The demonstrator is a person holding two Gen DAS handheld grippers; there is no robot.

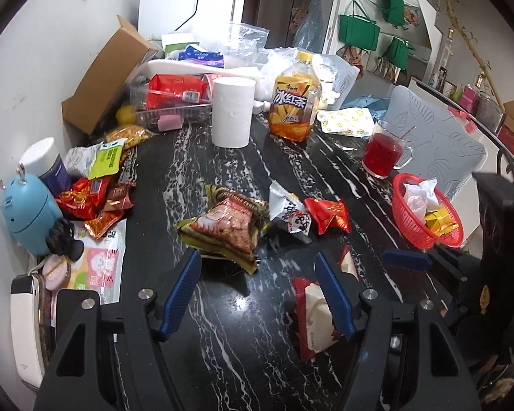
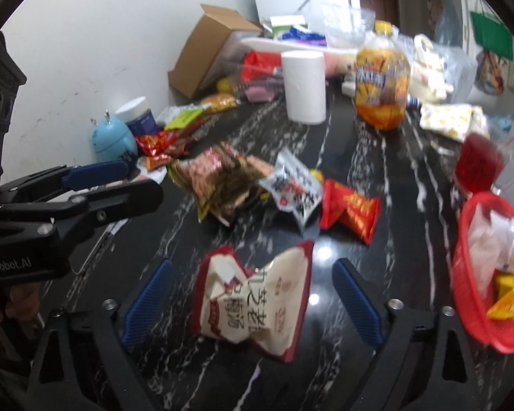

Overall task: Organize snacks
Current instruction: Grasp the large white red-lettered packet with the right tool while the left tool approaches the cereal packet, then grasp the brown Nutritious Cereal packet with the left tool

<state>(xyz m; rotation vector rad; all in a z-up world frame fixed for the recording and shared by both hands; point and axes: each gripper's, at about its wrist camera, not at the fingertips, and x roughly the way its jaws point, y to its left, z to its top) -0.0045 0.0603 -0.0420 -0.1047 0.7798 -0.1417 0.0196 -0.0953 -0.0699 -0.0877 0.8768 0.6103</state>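
My left gripper (image 1: pixel 257 270) is open just short of a green and pink snack bag (image 1: pixel 224 227) on the black marble table (image 1: pixel 257 335). My right gripper (image 2: pixel 253 281) is open, with a red and white snack pack (image 2: pixel 253 294) lying between its fingers; this pack also shows in the left wrist view (image 1: pixel 313 311). A white and black packet (image 2: pixel 293 185) and a red packet (image 2: pixel 349 210) lie in the middle. A red basket (image 2: pixel 469 291) at the right holds white and yellow packets. The left gripper shows in the right wrist view (image 2: pixel 120 181).
A paper roll (image 1: pixel 232 116), an iced tea bottle (image 1: pixel 294 102) and a glass of red drink (image 1: pixel 383 152) stand farther back. A cardboard box (image 1: pixel 106 75), a clear tray with snacks (image 1: pixel 174 101), a blue gadget (image 1: pixel 27 212) and loose wrappers line the left wall.
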